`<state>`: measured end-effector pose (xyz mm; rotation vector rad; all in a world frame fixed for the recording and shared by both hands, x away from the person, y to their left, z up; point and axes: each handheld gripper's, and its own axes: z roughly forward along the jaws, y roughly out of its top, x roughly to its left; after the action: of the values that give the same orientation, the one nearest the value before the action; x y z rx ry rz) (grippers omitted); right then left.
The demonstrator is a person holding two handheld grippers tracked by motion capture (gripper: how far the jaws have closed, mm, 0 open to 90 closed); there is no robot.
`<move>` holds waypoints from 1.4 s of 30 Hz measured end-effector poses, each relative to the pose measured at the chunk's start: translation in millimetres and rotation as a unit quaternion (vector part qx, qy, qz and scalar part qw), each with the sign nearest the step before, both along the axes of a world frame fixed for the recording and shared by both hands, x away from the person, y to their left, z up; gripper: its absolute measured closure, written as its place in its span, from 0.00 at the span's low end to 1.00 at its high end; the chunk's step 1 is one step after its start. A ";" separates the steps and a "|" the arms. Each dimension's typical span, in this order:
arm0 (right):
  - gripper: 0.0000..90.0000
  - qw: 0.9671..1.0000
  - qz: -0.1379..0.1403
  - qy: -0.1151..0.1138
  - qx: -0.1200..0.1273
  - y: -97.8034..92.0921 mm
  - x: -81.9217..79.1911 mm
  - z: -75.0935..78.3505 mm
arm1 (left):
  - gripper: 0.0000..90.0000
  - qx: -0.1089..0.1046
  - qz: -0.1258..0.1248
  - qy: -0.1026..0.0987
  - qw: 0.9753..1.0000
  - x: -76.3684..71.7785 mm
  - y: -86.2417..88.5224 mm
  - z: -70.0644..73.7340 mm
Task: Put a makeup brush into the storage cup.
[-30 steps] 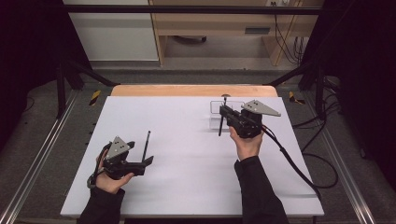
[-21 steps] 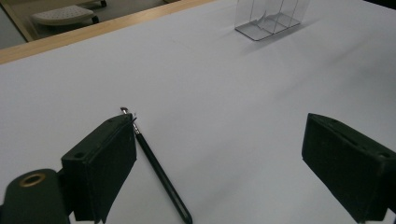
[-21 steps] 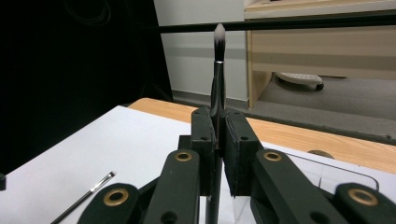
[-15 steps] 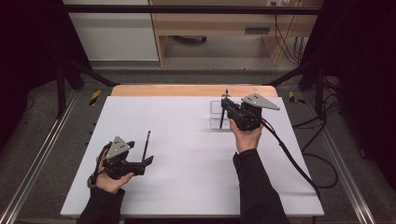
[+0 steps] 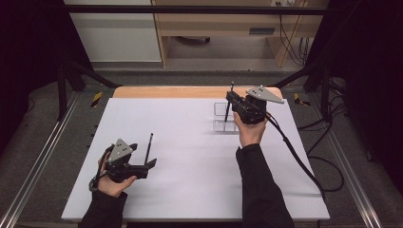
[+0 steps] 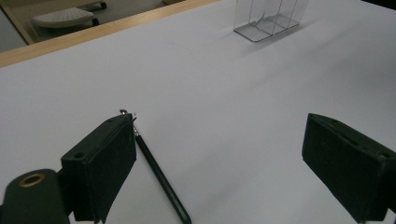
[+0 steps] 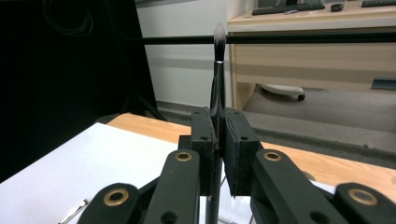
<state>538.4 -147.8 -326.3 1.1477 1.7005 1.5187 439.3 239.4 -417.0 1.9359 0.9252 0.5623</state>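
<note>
- My left gripper sits low at the near left of the white table, jaws spread wide with nothing between them.
- In the left gripper view a thin black pen lies flat on the table just beside my left-hand jaw, touching or nearly touching its inner edge; the other jaw stands well apart from it.
- From the high view that pen runs away from me, just beyond the left gripper.
- My right gripper is farther off, at the far right of the table, held above the surface.
- Its jaws are pressed together on a brush, pinching the dark handle, which stands upright with the bristle tip on top.
- The brush's lower end hangs over a clear holder with compartments; I cannot tell whether it is inside one.
- Beyond the white sheet runs the table's wooden edge.
</note>
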 end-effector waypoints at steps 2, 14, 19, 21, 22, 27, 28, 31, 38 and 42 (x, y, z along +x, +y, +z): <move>0.93 1.000 -0.003 -0.001 -0.001 -0.1 2.4 0.9 | 0.10 0.001 0.000 0.000 1.000 0.2 -0.2 -0.2; 0.93 1.000 -0.024 -0.004 -0.003 -2.7 18.4 3.1 | 0.10 -0.001 0.001 -0.001 1.000 0.1 0.1 0.1; 0.93 1.000 -0.031 -0.001 -0.007 -2.6 25.6 0.5 | 0.10 0.001 0.000 -0.001 1.000 0.1 -0.3 0.0; 0.93 0.999 -0.037 0.000 -0.009 -3.0 28.8 -0.8 | 0.10 0.001 0.000 -0.001 1.000 0.1 -0.3 -0.1; 0.93 0.999 -0.039 -0.001 -0.010 -3.2 29.9 -1.3 | 0.10 0.001 0.000 -0.001 1.000 0.2 -0.2 -0.1; 0.93 0.999 -0.046 0.000 -0.012 -3.6 35.8 -3.8 | 0.10 -0.001 0.001 -0.001 1.000 0.2 0.3 0.0; 0.93 0.999 -0.047 0.000 -0.012 -3.7 36.9 -4.3 | 0.10 0.000 0.001 -0.002 1.000 0.2 0.2 0.0; 0.93 0.999 -0.051 0.001 -0.014 -4.0 40.6 -6.0 | 0.10 -0.002 0.002 -0.002 1.000 0.2 0.2 0.0; 0.93 0.998 -0.057 0.004 -0.016 -3.6 47.4 -10.7 | 0.10 -0.001 0.001 -0.002 1.000 0.3 0.1 -0.1; 0.93 0.998 -0.062 0.007 -0.019 -3.7 51.0 -13.6 | 0.10 0.000 0.002 -0.003 1.000 0.2 0.3 0.0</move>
<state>589.4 -151.5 -339.9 1.2231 1.6291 1.3993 439.5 239.7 -417.0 1.9316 0.9254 0.5691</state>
